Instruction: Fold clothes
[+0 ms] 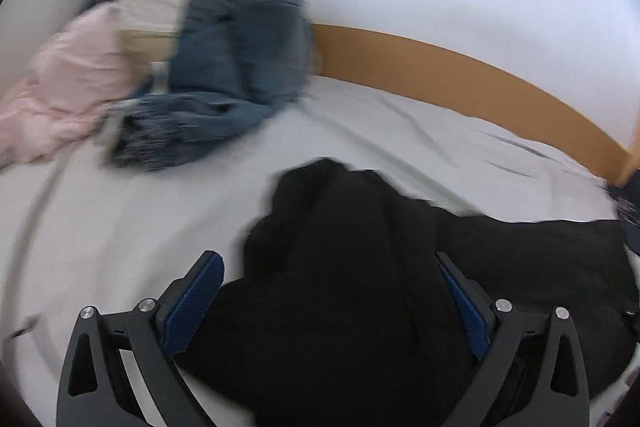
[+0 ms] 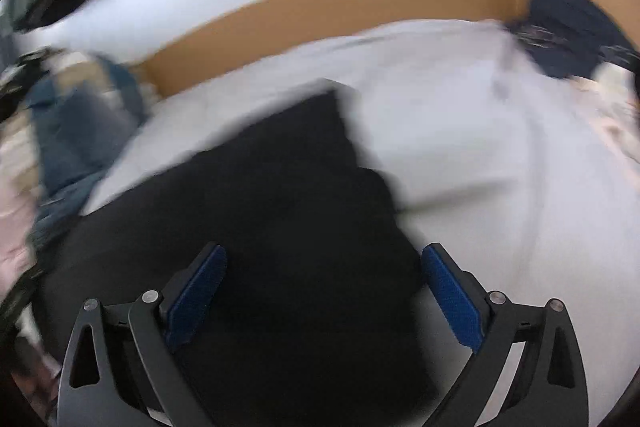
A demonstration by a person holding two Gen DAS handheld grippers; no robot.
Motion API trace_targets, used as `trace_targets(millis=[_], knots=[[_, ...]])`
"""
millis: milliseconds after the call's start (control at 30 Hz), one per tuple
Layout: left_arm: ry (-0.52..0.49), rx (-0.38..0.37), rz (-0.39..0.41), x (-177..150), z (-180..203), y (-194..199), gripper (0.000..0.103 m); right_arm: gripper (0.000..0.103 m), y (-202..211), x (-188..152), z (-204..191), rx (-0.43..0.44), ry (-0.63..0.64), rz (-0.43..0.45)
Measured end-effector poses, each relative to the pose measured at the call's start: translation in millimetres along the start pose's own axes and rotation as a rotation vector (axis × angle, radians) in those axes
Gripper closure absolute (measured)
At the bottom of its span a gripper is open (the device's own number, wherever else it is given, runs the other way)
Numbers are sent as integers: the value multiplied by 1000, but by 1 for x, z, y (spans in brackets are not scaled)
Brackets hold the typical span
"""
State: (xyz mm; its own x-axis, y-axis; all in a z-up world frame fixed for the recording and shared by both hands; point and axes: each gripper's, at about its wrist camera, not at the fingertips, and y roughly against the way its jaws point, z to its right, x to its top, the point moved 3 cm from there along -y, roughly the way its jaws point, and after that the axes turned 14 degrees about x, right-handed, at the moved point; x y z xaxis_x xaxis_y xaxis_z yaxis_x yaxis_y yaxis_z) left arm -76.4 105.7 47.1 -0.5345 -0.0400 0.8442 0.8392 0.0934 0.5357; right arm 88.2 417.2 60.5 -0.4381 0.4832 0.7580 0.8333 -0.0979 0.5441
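A black garment (image 1: 352, 267) lies spread and rumpled on the white bed sheet (image 1: 120, 227). My left gripper (image 1: 330, 263) stands open just above it, its blue pads (image 1: 192, 303) wide apart over the cloth. In the right wrist view the same black garment (image 2: 272, 211) stretches toward the far edge of the bed. My right gripper (image 2: 324, 259) is open over its right part, with one fingertip (image 2: 448, 287) at the cloth's edge above the sheet (image 2: 500, 167). Neither gripper holds anything. Both views are blurred by motion.
A heap of clothes sits at the left: blue denim (image 1: 240, 67), a pink garment (image 1: 68, 87) and beige striped cloth (image 1: 152, 11). A wooden bed frame (image 1: 460, 75) runs along the white wall. A dark blue garment (image 2: 572, 23) lies at the far right of the bed.
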Motion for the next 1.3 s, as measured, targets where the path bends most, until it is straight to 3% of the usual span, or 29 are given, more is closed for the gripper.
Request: trace_targets(millis=[133,267,433,567,667,833,1100,1300], knots=[[-22,76,143,-10,-23,53,1,3,46,-9,4,-12,34,119],[-44,9,208,-7,-40,97,1,2,99,-24,-15,30,107,216],[-13,-47,228,11,-66,137,1,2,138,-28,-43,86,143,205],[24,-70,249,36,-97,178,1,0,190,-16,-65,64,231,255],[47,-102,231,48,-119,206,1,0,218,-4,-72,18,233,257],[-7,-160,161,43,-126,233,1,0,268,-8,-89,39,224,272],[-52,-184,112,20,-107,212,0,0,246,-32,-95,49,209,183],[-91,-145,78,14,-67,155,0,0,176,-32,-76,-20,245,81]])
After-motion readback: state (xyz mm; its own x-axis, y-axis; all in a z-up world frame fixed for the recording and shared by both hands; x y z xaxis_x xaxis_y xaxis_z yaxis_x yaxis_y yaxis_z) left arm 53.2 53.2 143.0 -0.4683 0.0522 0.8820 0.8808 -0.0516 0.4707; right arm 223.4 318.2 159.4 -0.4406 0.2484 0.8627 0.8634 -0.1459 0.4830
